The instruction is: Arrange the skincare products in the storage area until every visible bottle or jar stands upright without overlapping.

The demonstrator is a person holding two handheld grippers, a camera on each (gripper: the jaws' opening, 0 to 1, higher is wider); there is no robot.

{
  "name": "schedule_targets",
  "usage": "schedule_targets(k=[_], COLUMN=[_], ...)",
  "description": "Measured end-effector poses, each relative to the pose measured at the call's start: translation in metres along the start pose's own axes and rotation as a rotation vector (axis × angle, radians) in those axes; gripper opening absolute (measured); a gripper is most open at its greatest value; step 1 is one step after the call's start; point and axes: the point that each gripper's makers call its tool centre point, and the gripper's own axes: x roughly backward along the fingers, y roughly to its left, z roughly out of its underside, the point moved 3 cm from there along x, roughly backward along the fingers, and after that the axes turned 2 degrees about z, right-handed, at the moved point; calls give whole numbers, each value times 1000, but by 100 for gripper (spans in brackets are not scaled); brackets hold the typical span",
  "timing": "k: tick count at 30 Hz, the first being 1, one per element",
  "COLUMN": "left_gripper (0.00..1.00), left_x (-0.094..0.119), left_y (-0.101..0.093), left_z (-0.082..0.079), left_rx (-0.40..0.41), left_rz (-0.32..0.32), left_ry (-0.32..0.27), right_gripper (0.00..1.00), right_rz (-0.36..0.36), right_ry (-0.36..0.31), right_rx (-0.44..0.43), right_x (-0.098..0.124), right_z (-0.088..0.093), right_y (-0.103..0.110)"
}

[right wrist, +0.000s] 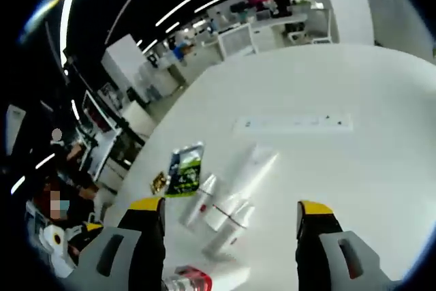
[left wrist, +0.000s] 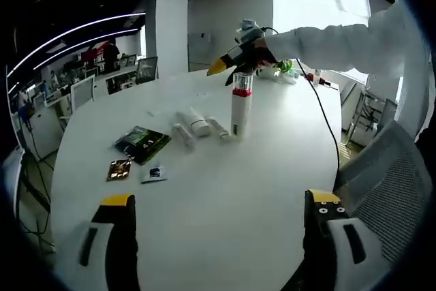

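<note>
White round table (left wrist: 204,189), open office

Upright bottle (left wrist: 241,107) beside tubes (left wrist: 198,125) (lying) on table (left wrist: 225,189)

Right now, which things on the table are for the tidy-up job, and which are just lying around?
For the job:
- tall bottle, standing, right gripper at its cap
- lying tubes, three or so
- left gripper, open, hanging back

Just lying about:
- green packet
- brown sachet
- small card
- plant
- cable
- chair
</note>
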Motion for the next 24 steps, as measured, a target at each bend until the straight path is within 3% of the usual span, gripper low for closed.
schedule_targets(k=[15, 24], left_gripper=[99, 99], left_x=[1, 0], left_y=[5, 7], left_z=[-2, 1], left_rx=[34, 37], left_rz=[6, -3], left_ry=[-19, -12], right_gripper=[82, 75], right_rz=[26, 48], right_ry=[35, 86], right_rx=[-73, -78], right_x=[-45, -72], right_z=[-12, -9], right_y=[-12, -16])
